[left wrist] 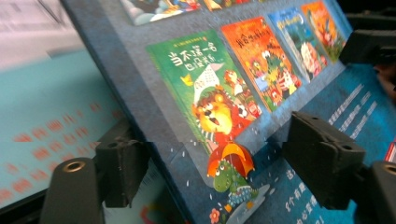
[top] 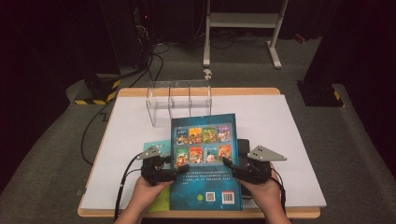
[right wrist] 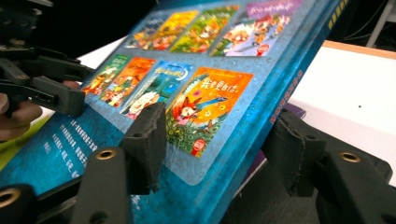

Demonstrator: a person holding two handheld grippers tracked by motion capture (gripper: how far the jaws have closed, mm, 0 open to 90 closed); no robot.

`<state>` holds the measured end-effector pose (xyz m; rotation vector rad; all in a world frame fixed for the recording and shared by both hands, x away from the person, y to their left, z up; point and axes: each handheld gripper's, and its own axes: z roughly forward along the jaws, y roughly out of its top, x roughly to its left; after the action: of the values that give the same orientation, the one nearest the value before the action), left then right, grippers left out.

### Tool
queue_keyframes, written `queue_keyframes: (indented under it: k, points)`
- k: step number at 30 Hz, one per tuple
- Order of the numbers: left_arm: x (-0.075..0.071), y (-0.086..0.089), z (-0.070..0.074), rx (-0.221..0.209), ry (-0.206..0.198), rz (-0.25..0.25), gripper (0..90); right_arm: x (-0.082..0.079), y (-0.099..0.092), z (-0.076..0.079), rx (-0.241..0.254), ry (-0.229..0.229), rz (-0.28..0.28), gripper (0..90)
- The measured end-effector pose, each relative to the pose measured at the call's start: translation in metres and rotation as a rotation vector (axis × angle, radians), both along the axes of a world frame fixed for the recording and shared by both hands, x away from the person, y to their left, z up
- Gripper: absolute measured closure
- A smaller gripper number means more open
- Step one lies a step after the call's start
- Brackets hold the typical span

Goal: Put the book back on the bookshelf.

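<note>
Book [top: 205, 163], blue picture-book with its back cover up, sits at 6 o'clock on the white table [top: 289, 140], raised between both hand-held grippers. Left gripper [top: 180, 169] straddles the book's left edge at 9 o'clock; in the left gripper view one jaw is over the cover and one under it, a gap visible, pads not clearly pressing — looks loose, not clamped. Right gripper [top: 229, 164] straddles the right edge at 3 o'clock; in the right gripper view the book [right wrist: 210, 107] sits between the jaws, tilted, again with slack, so I can't call it a firm grasp. Clear acrylic organizer [top: 180, 102] stands at 12 o'clock, empty. Teal book [top: 156, 145] and dark book [top: 243, 144] lie underneath. Judgement: early stage — book being picked up, slotting into the organizer remains.
</note>
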<state>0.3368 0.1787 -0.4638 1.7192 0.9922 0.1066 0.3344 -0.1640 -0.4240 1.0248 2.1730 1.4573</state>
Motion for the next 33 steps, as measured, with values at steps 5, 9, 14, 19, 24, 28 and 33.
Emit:
queue_keyframes:
  k: [5,9,14,19,24,28,33]
  points:
    - [0.006,0.006,0.010,-0.015,-0.054,0.044,27.0,0.005,0.007,0.011,0.009,-0.024,-0.007,45.3]
    - [0.009,0.010,0.017,-0.033,-0.083,0.071,31.8,0.010,0.011,0.024,0.025,-0.046,-0.015,49.0]
    - [0.012,0.013,0.032,-0.043,-0.138,0.109,36.7,0.015,0.015,0.038,0.030,-0.079,-0.026,51.3]
    - [0.014,0.015,0.038,-0.051,-0.180,0.128,40.2,0.017,0.017,0.049,0.037,-0.120,-0.037,54.1]
    - [0.015,0.017,0.049,-0.053,-0.229,0.139,44.3,0.018,0.018,0.057,0.045,-0.146,-0.044,55.6]
    - [0.013,0.019,0.061,-0.050,-0.323,0.159,48.8,0.017,0.021,0.070,0.058,-0.190,-0.055,55.9]
    - [0.013,0.019,0.068,-0.025,-0.393,0.167,50.5,0.015,0.026,0.080,0.051,-0.237,-0.068,53.7]
